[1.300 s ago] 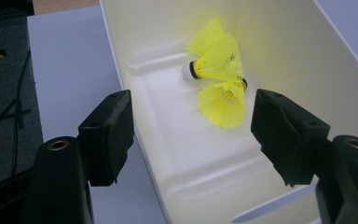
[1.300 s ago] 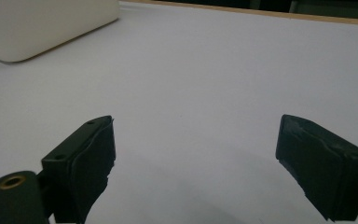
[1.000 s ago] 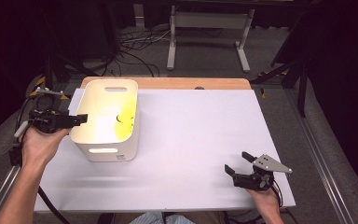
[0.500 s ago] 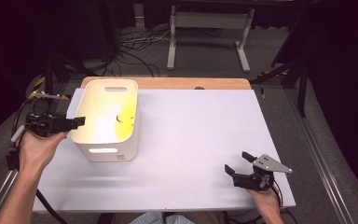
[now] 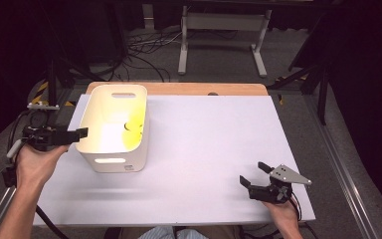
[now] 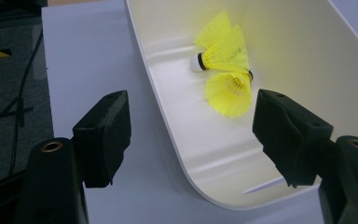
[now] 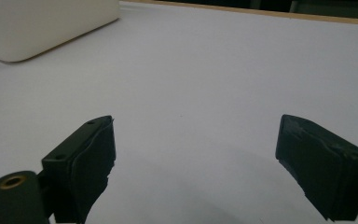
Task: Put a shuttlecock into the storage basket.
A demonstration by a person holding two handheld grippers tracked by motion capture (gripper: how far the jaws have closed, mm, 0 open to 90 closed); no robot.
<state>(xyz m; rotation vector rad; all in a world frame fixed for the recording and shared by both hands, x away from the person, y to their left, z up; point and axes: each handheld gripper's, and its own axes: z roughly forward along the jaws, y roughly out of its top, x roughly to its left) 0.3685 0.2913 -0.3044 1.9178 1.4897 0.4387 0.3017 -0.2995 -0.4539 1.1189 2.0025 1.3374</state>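
Note:
A white plastic bin (image 5: 110, 149) stands on the left part of the table. Two yellow shuttlecocks (image 5: 135, 124) lie inside it against its right wall. My left gripper (image 5: 77, 133) is held level at the bin's left rim, open and empty. In the left gripper view its jaws (image 6: 191, 135) stand wide apart on either side of the bin's rim (image 6: 165, 114), and the shuttlecocks (image 6: 224, 63) lie beyond them on the bin floor. My right gripper (image 5: 256, 175) rests open near the table's front right, with nothing between its fingers (image 7: 196, 163).
The white table top (image 5: 214, 134) has a wooden strip (image 5: 179, 88) along its far edge. The bin's corner (image 7: 37, 23) shows far off in the right gripper view. Cables and a metal stand's legs (image 5: 219, 30) lie on the floor behind the table.
My left gripper has drawn back a little from over the bin's rim, to the left and toward the person. The right gripper has not moved.

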